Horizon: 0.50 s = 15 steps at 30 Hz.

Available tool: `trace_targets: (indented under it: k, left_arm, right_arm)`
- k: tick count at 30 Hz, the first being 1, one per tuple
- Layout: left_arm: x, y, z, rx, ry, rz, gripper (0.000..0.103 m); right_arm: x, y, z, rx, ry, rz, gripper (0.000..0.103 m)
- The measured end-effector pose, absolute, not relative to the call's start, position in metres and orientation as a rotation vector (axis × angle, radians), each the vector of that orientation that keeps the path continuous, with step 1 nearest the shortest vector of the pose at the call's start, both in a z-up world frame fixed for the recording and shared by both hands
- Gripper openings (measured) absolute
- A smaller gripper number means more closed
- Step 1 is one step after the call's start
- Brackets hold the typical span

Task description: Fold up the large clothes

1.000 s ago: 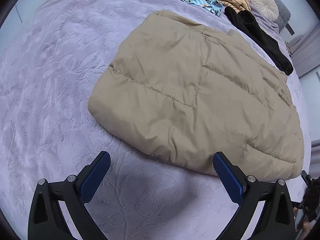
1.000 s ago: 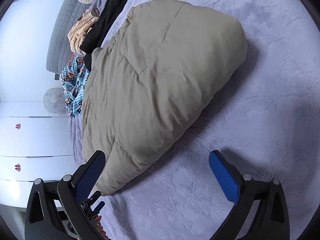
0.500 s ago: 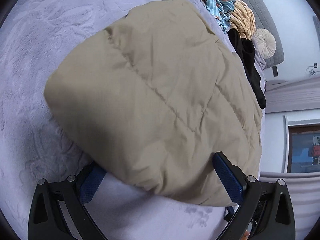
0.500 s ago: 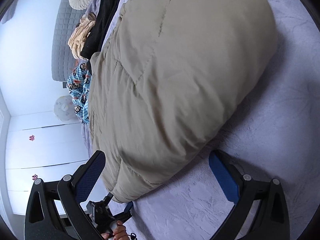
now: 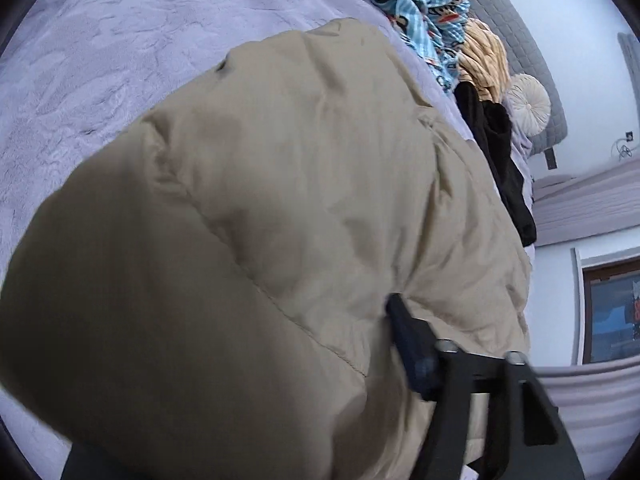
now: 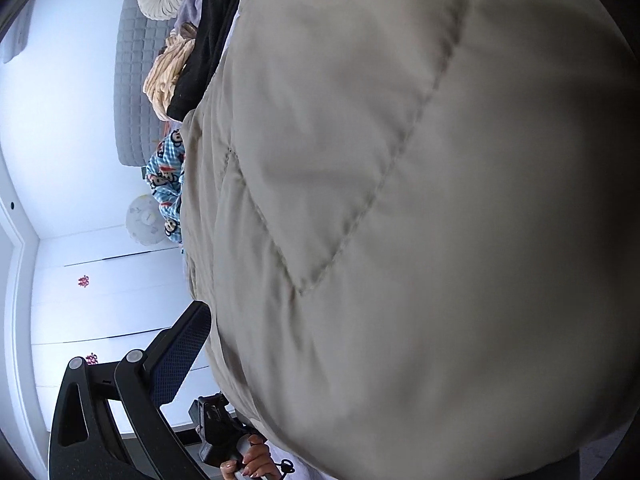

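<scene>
Both grippers are pushing into the near edge of the puffy beige quilted down jacket point(image 5: 304, 216), which is lying part-folded on the lilac embossed bedspread point(image 5: 120, 40). Your left gripper point(image 5: 280, 360) is closing its jaws with the jacket's thick edge between them; only 1 blue-padded finger point(image 5: 408, 344) is showing, and it is pressing into the fabric, so the bite looks nearly made. Your right gripper point(image 6: 360, 360) is showing only 1 blue pad point(image 6: 180, 356), lying alongside the jacket's edge; the other is buried, so you cannot tell whether it is released or clenched.

Judging by the bulk, you are needing a deep bite through every layer, not just the slippery shell, and both hands lifting together so the fold stays square.

Beyond the jacket, a blue cartoon-print garment point(image 5: 416, 4), a cream knit point(image 5: 484, 56) and a black garment point(image 5: 500, 152) are crowding the far side by the grey quilted headboard point(image 5: 516, 28); you are risking folding onto them. Your other hand point(image 6: 252, 460) is showing below.
</scene>
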<state>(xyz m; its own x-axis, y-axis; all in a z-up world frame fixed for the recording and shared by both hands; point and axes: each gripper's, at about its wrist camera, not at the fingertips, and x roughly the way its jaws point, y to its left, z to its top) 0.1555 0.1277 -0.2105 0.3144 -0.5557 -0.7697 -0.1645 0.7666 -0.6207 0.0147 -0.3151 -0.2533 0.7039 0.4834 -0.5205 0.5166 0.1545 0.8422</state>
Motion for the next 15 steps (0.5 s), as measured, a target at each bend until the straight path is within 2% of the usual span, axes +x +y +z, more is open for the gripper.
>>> trace_targets:
  k: [2,3,4,5,7,10,15]
  left_arm:
    - [0.154,0.129,-0.200,-0.659,1.232,-0.311,0.028]
    - [0.153,0.127,-0.191,-0.612,1.215,-0.327,0.025]
    - [0.150,0.126,-0.183,-0.571,1.203,-0.340,0.022]
    - [0.148,0.123,-0.174,-0.529,1.188,-0.358,0.020]
    - [0.143,0.120,-0.159,-0.467,1.163,-0.388,0.019]
    - [0.133,0.126,-0.143,-0.441,1.148,-0.434,0.019]
    - [0.114,0.147,-0.129,-0.424,1.156,-0.491,0.019]
  right_arm:
    - [0.014,-0.315,-0.252,1.486,0.875,-0.043,0.096]
    - [0.014,-0.315,-0.252,1.492,0.886,-0.064,0.072]
    - [0.013,-0.315,-0.253,1.500,0.899,-0.078,0.056]
    - [0.012,-0.315,-0.253,1.516,0.894,-0.075,0.051]
    - [0.008,-0.314,-0.247,1.514,0.874,-0.071,0.035]
    - [0.000,-0.311,-0.234,1.488,0.845,-0.059,0.028]
    - [-0.024,-0.298,-0.214,1.460,0.817,-0.058,0.026]
